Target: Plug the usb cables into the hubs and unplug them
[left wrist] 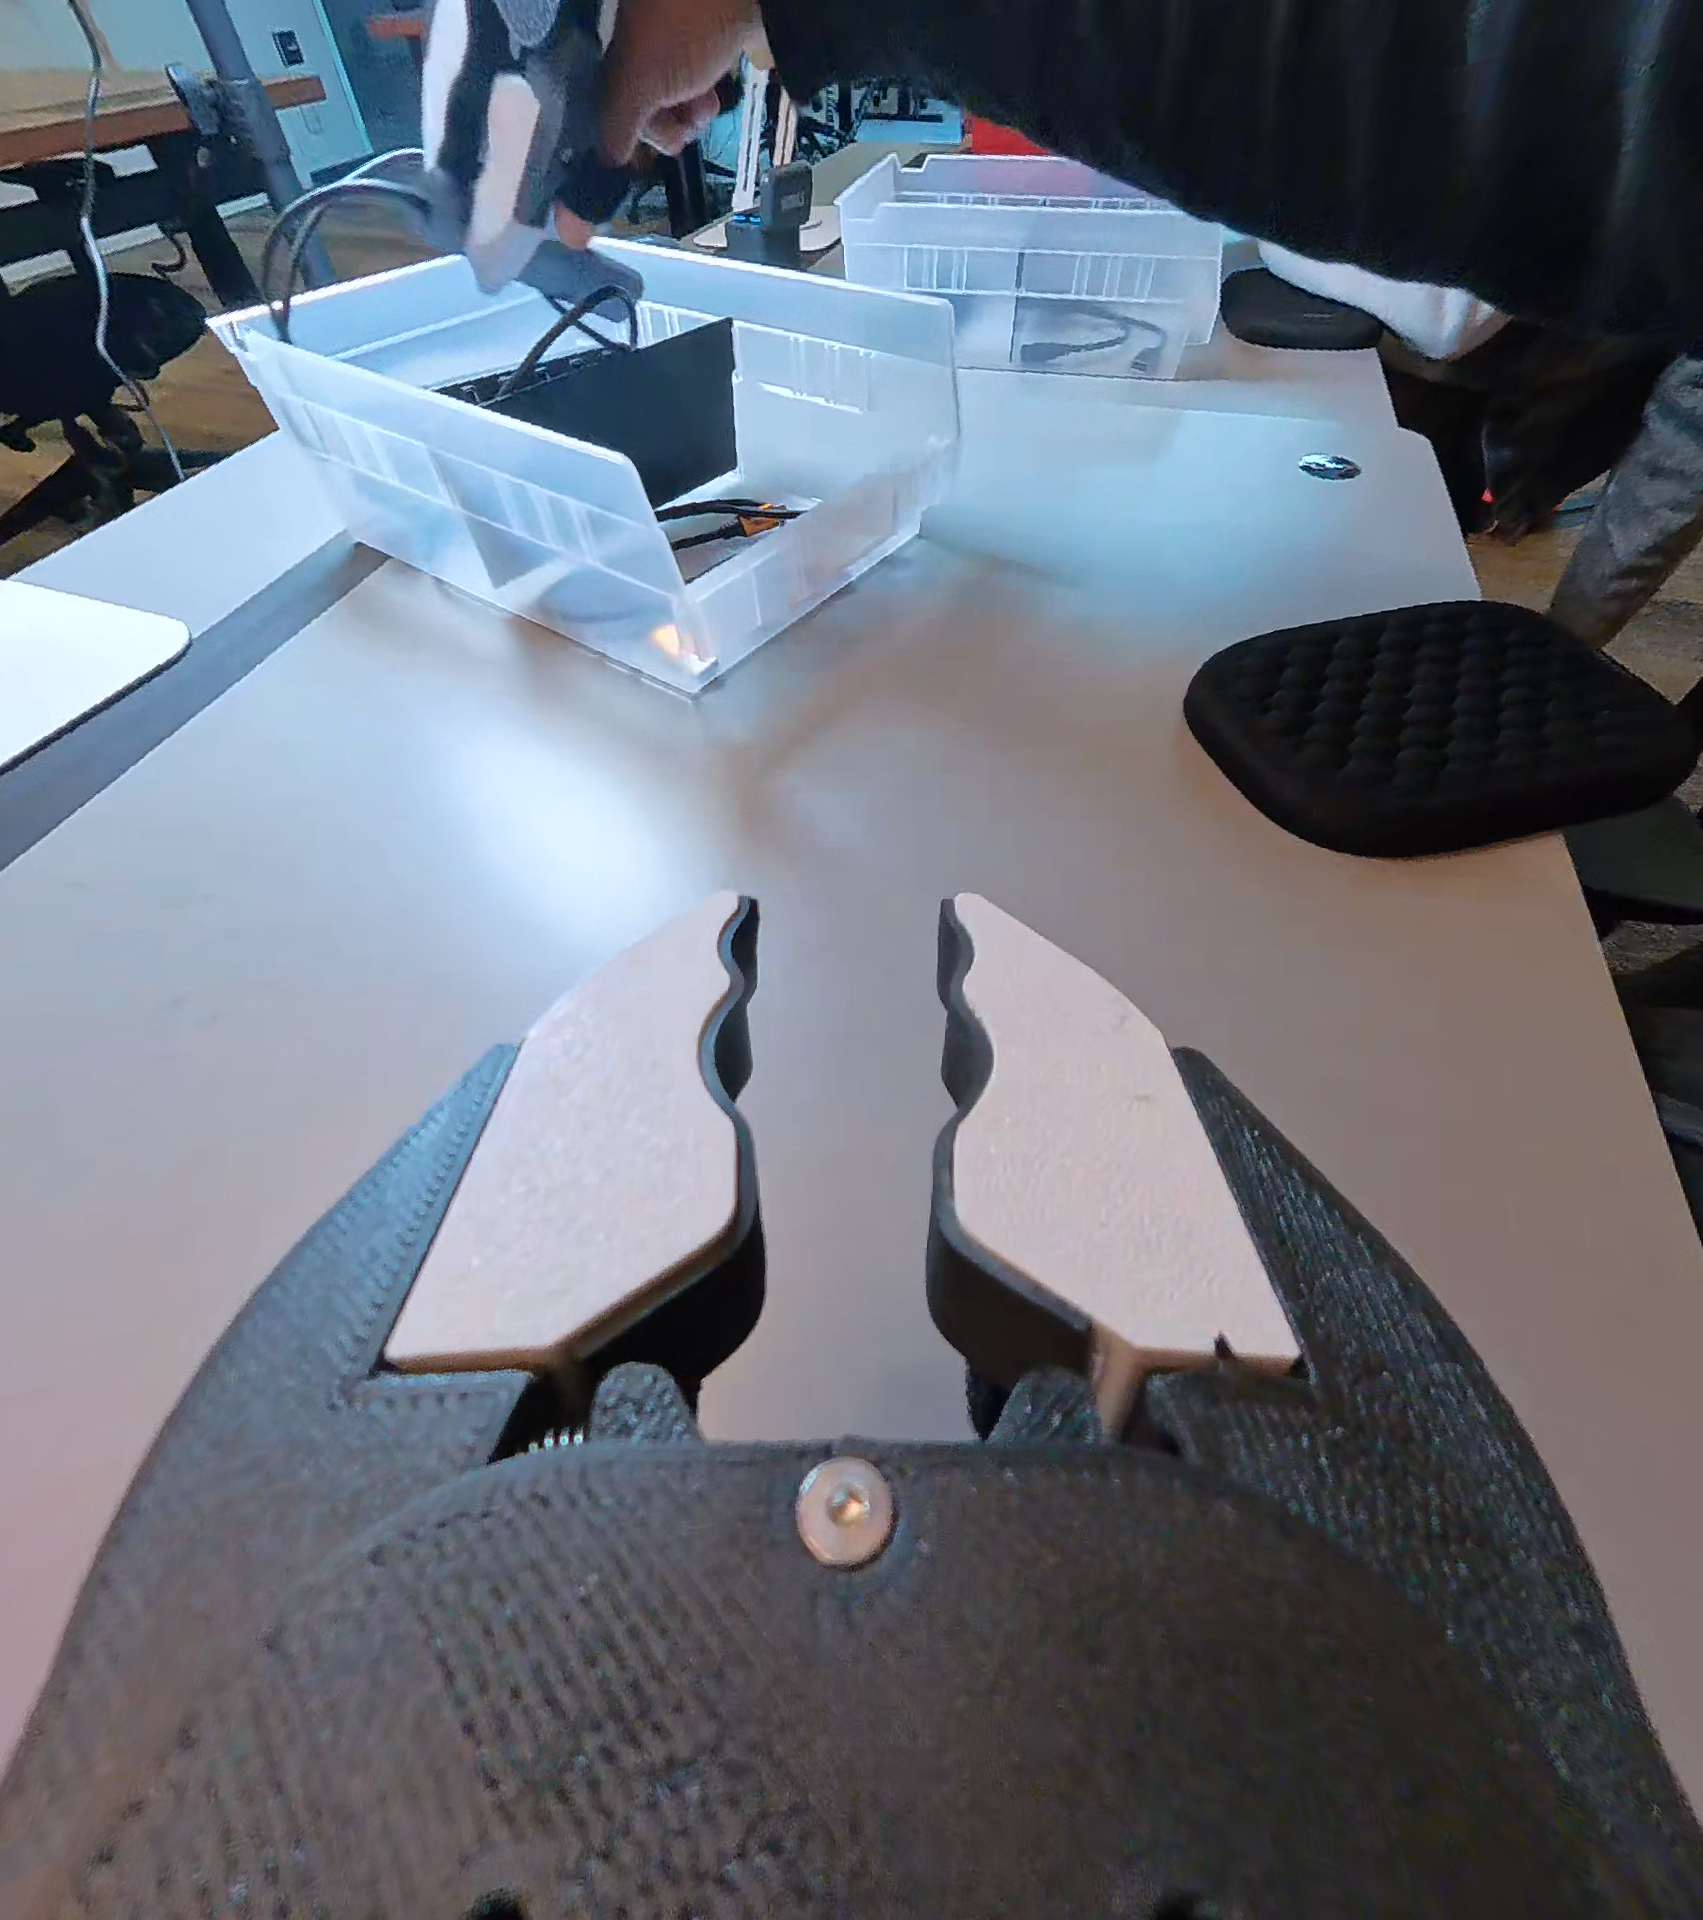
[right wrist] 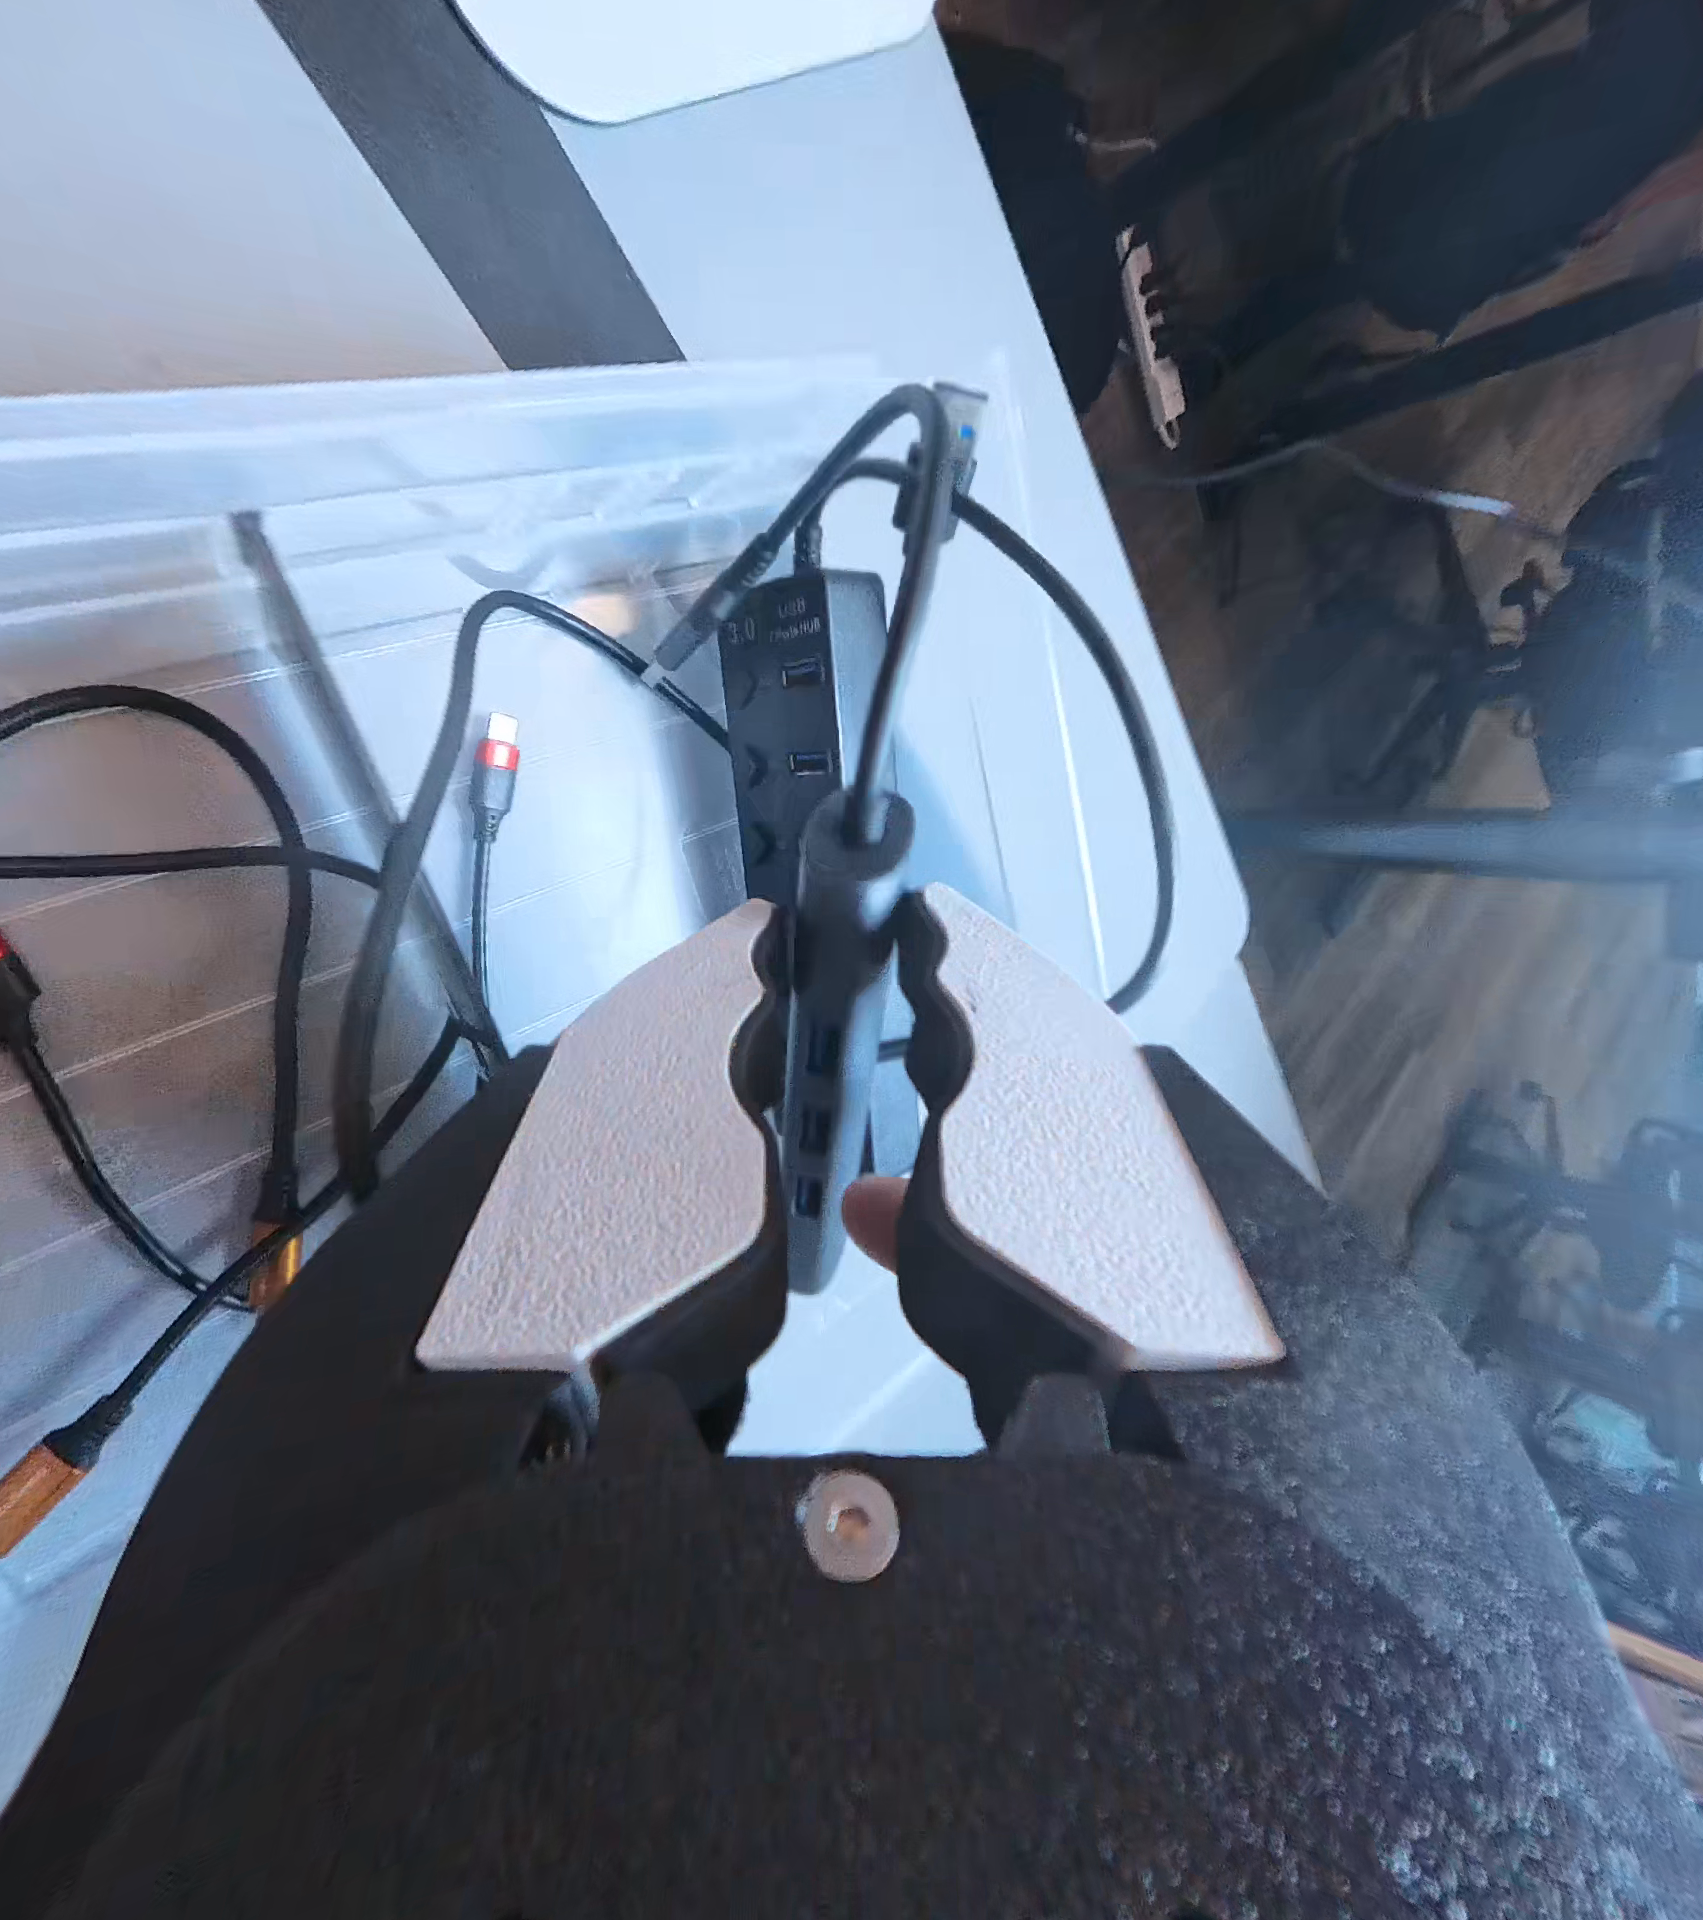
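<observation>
The right gripper (right wrist: 847, 914) was pinching a slim grey multi-port USB hub (right wrist: 819, 1101) near its cable end, its jaws closed on the two narrow sides of the hub body. The hub ran back along the jaw line toward the gripper body, with its row of ports facing left and unobstructed. This hold appeared intended to lift the hub out of storage and keep the ports accessible for insertion. The hub's own black lead (right wrist: 914, 582) rose from the end beyond the jaw tips and looped upward to a silver plug.

Beneath it, a second, black USB hub (right wrist: 793, 727) lay in the translucent plastic bin (right wrist: 203, 447), just beyond the jaw tips. Loose black braided USB cables (right wrist: 286, 935) with red and orange connector shells lay in the compartment to the left, well apart from the jaws and not yet plugged in.

The left gripper (left wrist: 847, 925) hovered low over the bare pale grey worktop (left wrist: 411, 831), its jaws spread and holding nothing. It stood well short of the bin (left wrist: 514, 499), probably waiting to collect a cable once the hub was presented. In the left wrist view, the right gripper (left wrist: 556, 265) was over the far side of the bin. A black textured pad (left wrist: 1429, 717) rested at the worktop's right edge.
</observation>
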Action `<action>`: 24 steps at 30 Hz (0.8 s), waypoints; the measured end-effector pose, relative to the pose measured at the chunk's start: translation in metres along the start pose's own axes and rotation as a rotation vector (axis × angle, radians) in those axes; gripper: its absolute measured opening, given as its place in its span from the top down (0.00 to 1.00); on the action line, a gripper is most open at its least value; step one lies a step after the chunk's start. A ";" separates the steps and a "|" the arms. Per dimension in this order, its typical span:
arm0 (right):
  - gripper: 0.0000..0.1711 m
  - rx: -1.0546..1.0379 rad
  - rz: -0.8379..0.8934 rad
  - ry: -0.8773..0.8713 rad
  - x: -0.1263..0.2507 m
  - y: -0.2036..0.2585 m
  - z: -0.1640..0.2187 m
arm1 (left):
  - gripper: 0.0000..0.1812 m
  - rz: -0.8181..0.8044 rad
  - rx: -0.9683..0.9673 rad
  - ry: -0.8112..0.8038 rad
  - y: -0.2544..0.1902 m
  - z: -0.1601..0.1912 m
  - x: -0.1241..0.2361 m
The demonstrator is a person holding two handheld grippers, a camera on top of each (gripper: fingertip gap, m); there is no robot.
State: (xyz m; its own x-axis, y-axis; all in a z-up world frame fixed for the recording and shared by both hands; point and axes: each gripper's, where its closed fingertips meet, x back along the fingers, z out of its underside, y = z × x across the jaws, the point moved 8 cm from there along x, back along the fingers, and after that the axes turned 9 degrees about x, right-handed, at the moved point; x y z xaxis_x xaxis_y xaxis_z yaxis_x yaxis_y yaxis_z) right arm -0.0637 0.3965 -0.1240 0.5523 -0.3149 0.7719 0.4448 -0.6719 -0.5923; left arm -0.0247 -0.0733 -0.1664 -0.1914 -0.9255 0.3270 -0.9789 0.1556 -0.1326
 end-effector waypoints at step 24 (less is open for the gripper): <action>0.71 0.329 -0.376 0.101 0.035 0.185 0.004 | 0.68 -0.673 -0.126 0.729 0.095 0.083 0.148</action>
State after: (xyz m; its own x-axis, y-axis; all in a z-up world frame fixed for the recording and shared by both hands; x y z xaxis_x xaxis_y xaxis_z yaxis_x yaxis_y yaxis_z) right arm 0.0410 0.2643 -0.2070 0.2474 -0.1658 0.9546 0.8071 -0.5099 -0.2978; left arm -0.1397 -0.2243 -0.2084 0.4494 -0.4028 0.7974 -0.8922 -0.2484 0.3773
